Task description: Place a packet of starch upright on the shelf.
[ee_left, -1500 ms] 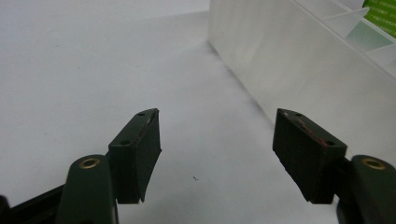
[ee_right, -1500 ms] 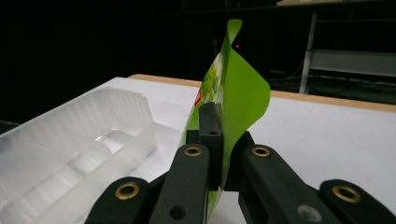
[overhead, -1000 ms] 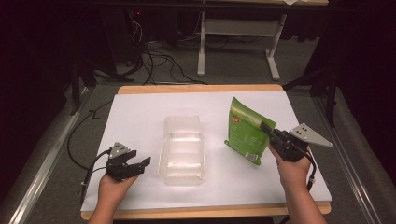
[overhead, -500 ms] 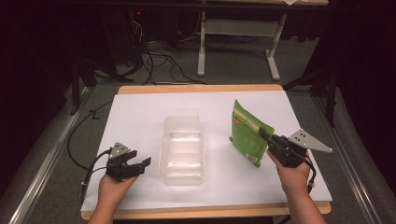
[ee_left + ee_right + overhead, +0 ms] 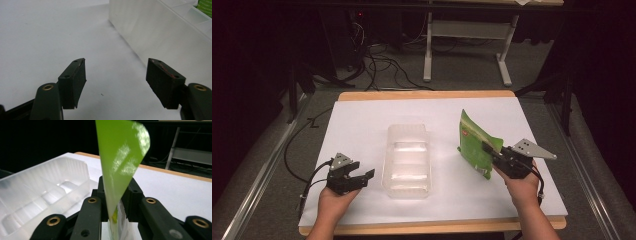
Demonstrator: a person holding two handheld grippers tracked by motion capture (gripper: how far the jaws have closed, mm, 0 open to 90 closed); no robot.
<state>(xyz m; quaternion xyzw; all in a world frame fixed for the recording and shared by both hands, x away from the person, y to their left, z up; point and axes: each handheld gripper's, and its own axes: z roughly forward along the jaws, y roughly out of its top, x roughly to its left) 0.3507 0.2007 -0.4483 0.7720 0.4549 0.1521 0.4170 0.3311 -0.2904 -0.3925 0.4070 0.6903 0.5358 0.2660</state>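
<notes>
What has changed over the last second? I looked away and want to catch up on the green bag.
The right gripper, shut on the green pouch, has drifted slightly to the right, away from the clear tray, carrying the pouch with it; the grip held throughout. The left gripper stayed open and resting on the white table cover, and the tray did not move.

dark room, grey floor (image 5: 472,75) strewn with black cables (image 5: 377,65), white desk frame (image 5: 464,30) behind the white-topped table (image 5: 362,120).
</notes>
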